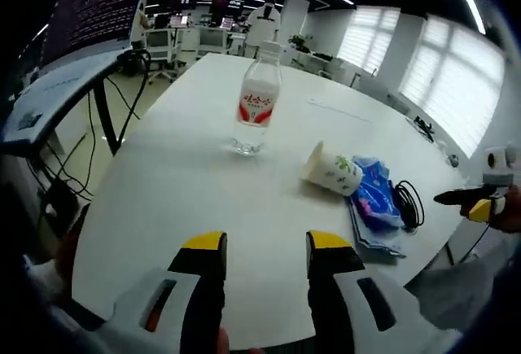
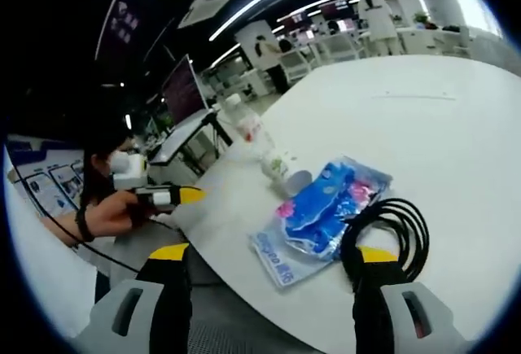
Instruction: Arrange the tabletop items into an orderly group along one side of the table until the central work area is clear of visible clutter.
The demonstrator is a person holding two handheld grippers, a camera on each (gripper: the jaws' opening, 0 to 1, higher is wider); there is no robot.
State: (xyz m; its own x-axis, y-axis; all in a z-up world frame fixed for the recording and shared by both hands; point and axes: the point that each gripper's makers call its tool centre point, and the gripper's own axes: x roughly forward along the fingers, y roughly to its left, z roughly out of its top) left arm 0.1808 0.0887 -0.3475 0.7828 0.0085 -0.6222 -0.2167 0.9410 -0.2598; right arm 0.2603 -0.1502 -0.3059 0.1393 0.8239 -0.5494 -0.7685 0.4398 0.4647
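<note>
We are looking at a water bottle (image 1: 259,98) standing upright at upper centre of the left gripper view, with a tipped paper cup (image 1: 332,169), a blue packet (image 1: 374,199) and a coiled black cable (image 1: 409,205) clustered right of centre near the table (image 1: 179,183) edge. The left gripper (image 1: 267,260) is hovering with jaws apart and empty; the right gripper (image 2: 273,268) is likewise spread wide, nothing between its tips. We are judging the bottle the stray, so we are favouring a low, square grip on it.
</note>
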